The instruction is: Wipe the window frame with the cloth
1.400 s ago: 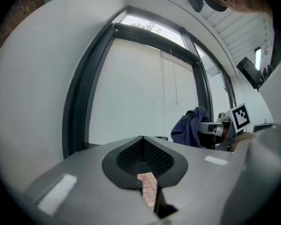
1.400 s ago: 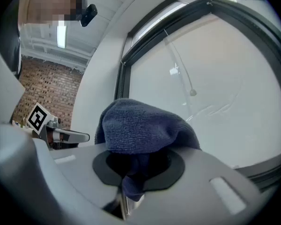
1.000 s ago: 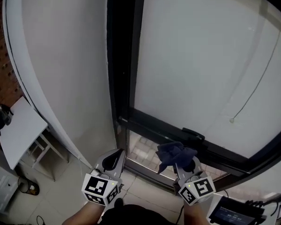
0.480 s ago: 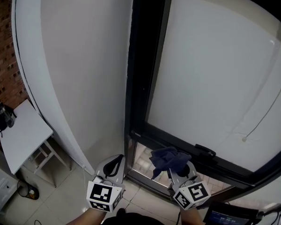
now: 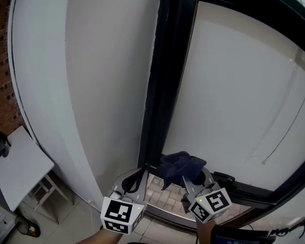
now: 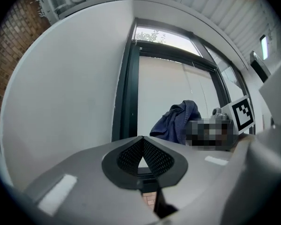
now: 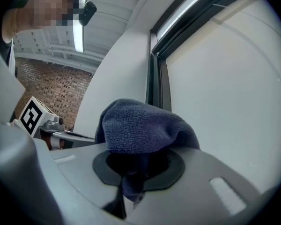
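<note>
We hold the dark blue cloth (image 5: 179, 165) clamped in our right gripper (image 5: 192, 178), just right of the black window frame (image 5: 165, 85) upright rising from its lower corner; our left gripper (image 5: 133, 179), closed on nothing, sits farther left.

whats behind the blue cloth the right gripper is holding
Behind the cloth stand the black window frame and a pale window panel. The cloth drapes over the jaw tips of the right gripper, hiding them and the frame's lower part.
</note>
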